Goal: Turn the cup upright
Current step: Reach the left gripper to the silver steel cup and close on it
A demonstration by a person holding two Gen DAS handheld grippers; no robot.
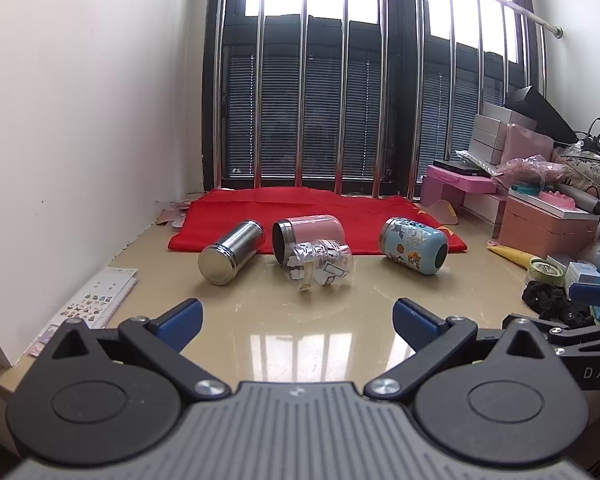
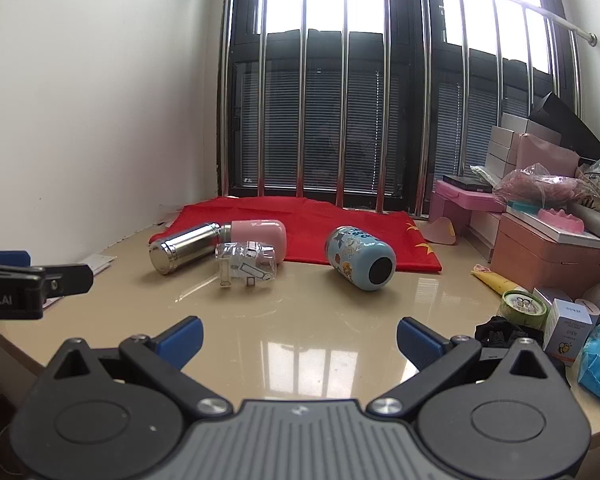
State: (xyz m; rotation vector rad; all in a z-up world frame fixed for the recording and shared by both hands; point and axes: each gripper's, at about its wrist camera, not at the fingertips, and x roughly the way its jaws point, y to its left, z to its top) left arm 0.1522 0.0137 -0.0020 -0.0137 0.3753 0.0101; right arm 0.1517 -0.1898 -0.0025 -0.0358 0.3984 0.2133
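Several cups lie on their sides on the tan table. A steel cup is on the left. A pink cup is behind a clear stickered cup. A blue cartoon cup is on the right, with its dark end facing me. My left gripper is open and empty, well short of the cups. My right gripper is open and empty too, near the front edge. The left gripper's side shows at the left of the right wrist view.
A red cloth lies under and behind the cups. Boxes and clutter fill the right side. A sticker sheet lies at the left by the white wall. A barred window is at the back.
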